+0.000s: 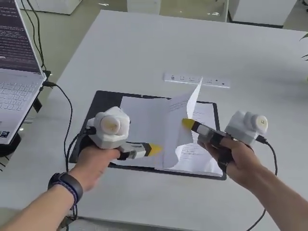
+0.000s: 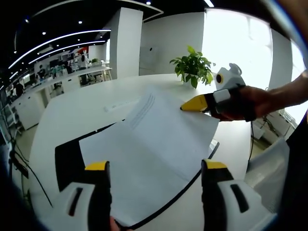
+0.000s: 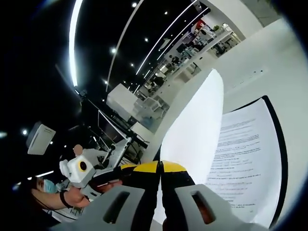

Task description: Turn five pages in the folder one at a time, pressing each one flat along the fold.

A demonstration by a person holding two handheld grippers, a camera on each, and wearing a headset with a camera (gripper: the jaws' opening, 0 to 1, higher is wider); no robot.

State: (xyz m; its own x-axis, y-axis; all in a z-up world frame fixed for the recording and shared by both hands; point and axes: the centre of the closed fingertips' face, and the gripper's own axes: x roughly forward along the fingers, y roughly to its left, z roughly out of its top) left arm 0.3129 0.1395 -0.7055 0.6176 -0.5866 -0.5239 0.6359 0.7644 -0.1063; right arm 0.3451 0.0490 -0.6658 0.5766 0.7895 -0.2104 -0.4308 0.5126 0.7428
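Page (image 1: 174,137): thin white paper, curled.

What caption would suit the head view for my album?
Right gripper holds a white paper page up from the open black folder, with the open left gripper poised beside it.

To your left stands an open laptop (image 1: 14,91), text on its screen. A black cable (image 1: 66,103) runs from its side across the white table (image 1: 139,43). A white power strip (image 1: 196,80) lies farther out. A leafy potted plant (image 2: 193,66) stands behind the table.
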